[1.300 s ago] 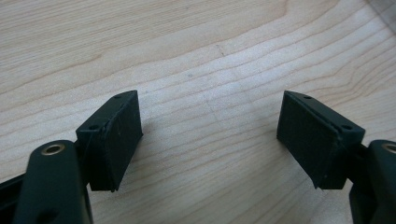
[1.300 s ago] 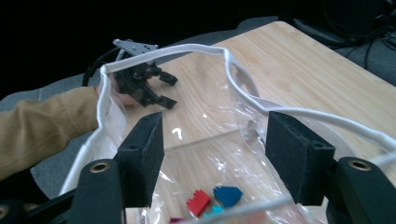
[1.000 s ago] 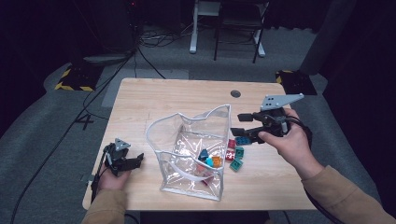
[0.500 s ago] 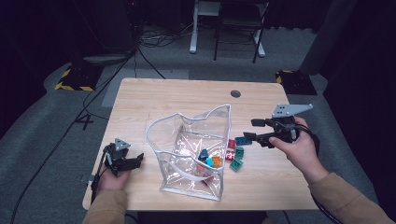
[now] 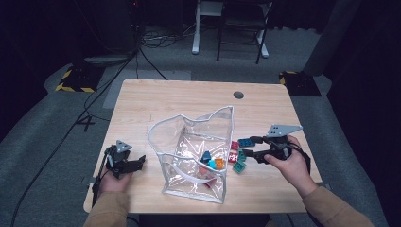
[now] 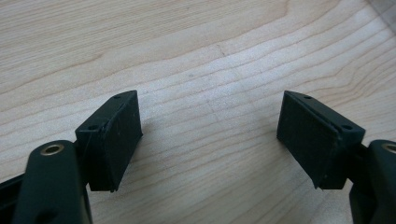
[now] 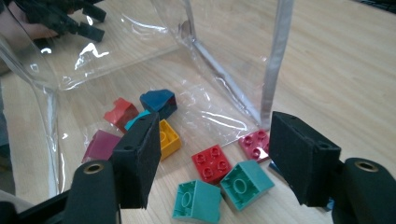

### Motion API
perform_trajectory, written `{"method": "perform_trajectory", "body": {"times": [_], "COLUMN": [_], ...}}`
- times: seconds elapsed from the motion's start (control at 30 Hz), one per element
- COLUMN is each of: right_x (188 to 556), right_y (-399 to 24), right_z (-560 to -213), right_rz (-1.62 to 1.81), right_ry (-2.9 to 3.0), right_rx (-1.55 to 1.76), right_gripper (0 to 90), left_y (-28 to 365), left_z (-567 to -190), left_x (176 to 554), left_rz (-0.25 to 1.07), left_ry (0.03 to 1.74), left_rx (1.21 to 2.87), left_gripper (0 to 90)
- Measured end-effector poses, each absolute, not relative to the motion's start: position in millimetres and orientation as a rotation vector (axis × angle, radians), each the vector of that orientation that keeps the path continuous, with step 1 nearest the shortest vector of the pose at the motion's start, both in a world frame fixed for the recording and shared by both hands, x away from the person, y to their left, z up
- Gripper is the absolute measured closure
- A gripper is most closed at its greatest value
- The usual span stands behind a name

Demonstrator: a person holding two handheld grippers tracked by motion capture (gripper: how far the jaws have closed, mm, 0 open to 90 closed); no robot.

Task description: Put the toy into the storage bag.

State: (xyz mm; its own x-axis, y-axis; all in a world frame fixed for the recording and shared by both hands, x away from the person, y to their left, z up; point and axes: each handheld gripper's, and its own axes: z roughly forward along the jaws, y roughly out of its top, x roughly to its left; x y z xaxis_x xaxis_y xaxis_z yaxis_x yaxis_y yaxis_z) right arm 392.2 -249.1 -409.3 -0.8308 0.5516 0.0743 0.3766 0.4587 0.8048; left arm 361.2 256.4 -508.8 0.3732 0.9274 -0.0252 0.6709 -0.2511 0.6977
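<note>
Bricks (image 7: 219,179) beside clear bag (image 5: 198,151) | right gripper (image 7: 212,161) fingers released, blue brick half-hidden | left gripper (image 6: 210,140) released

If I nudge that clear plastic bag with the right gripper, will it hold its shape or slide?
The clear plastic bag looks thin and creased, so its wall would probably buckle. Only a few small bricks weigh it down, so it likely slides on the smooth table.
</note>
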Motion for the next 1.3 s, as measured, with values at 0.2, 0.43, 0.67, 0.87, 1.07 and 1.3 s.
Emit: {"method": "perform_trajectory", "body": {"times": [0.2, 0.43, 0.67, 0.87, 1.07, 1.3], "right_x": [391.3, 387.9, 383.3, 382.7, 380.0, 378.3], "right_y": [-244.8, -243.2, -239.5, -237.1, -231.5, -229.1], "right_z": [-434.2, -461.3, -484.6, -494.9, -499.3, -498.3], "right_rz": [1.297, 1.260, 1.218, 1.156, 1.116, 1.075], "right_ry": [2.527, 2.554, 2.588, 2.598, 2.590, 2.584], "right_rx": [0.832, 0.865, 0.877, 0.864, 0.817, 0.781], "right_gripper": [35.7, 35.7, 35.6, 37.2, 41.4, 47.3], "left_y": [256.5, 256.4, 256.5, 256.4, 256.5, 256.5], "left_z": [-508.8, -508.8, -508.9, -508.8, -508.8, -508.8], "left_x": [361.2, 361.1, 361.2, 361.2, 361.2, 361.2], "left_rz": [0.530, 0.529, 0.532, 0.530, 0.531, 0.532], "left_ry": [1.374, 1.374, 1.373, 1.374, 1.373, 1.373], "left_rx": [2.012, 2.011, 2.012, 2.011, 2.012, 2.012], "left_gripper": [22.3, 22.3, 22.3, 22.3, 22.3, 22.3]}}
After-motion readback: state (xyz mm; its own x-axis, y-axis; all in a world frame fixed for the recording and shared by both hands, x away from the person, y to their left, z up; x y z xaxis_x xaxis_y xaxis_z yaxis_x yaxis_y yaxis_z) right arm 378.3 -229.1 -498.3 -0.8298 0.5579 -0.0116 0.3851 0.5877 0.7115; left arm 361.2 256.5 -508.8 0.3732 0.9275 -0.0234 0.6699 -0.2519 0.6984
